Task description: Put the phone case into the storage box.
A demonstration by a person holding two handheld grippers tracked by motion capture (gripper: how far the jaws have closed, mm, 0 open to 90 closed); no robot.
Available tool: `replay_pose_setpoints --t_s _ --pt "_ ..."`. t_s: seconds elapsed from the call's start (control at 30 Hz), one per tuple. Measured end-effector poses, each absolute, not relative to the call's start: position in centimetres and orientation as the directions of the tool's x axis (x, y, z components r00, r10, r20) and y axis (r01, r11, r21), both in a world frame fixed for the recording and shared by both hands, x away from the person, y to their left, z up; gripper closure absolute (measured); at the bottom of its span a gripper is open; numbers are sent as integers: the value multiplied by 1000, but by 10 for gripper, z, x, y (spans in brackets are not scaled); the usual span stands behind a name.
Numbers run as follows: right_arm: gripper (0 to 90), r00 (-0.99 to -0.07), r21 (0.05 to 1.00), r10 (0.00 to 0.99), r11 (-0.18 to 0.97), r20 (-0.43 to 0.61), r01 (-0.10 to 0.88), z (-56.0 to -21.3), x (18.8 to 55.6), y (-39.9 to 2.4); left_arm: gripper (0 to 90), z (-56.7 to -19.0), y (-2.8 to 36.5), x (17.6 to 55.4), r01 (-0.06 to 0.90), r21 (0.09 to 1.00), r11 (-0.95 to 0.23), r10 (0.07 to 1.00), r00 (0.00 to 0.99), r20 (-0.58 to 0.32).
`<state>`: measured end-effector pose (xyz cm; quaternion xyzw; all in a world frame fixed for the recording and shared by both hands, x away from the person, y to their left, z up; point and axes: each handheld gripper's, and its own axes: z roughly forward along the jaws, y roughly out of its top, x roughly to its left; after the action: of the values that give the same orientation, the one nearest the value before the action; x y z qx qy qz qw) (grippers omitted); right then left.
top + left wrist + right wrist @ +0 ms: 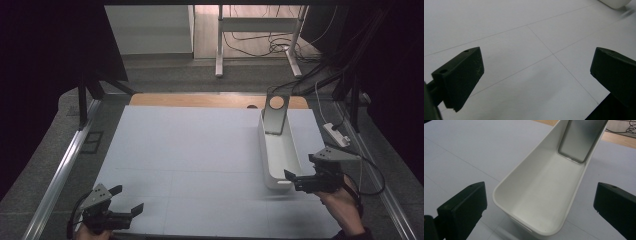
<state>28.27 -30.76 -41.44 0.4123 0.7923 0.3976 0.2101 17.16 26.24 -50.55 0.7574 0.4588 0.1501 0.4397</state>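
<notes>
Two grippers hang open over the counter [200, 150]: the right gripper [298, 178] faces the near end of a long white bin [276, 150], the left gripper [126, 199] idles well apart. The rigid, smooth plastic bin looks light; its thin rim [499, 206] seems the surest hold.

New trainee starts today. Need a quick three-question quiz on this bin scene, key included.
1. True or false: the right gripper is shut on the white bin.
2. What leans inside the bin's far end? A) grey metal plate with a round hole B) red cup C) sponge
3. Fill in: the left gripper is open over the bare ____.

Key: 1 false, its fingers are spread apart in front of the bin's near end. 2 A, the plate. 3 mat.
</notes>
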Motion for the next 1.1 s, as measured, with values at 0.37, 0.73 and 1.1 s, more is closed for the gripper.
replay_pose_setpoints --t_s 0.37,0.73,1.1 --pt "0 -561 797 828 342 -6 497 -421 272 -315 0 -506 262 172 566 802 -191 828 532 -178" --pt "0 -546 794 837 331 1 509 -427 261 -322 0 -506 262 172 567 802 -191 828 531 -178" --pt "0 -533 789 846 324 5 522 -433 250 -326 0 -505 261 172 566 800 -200 831 530 -167"
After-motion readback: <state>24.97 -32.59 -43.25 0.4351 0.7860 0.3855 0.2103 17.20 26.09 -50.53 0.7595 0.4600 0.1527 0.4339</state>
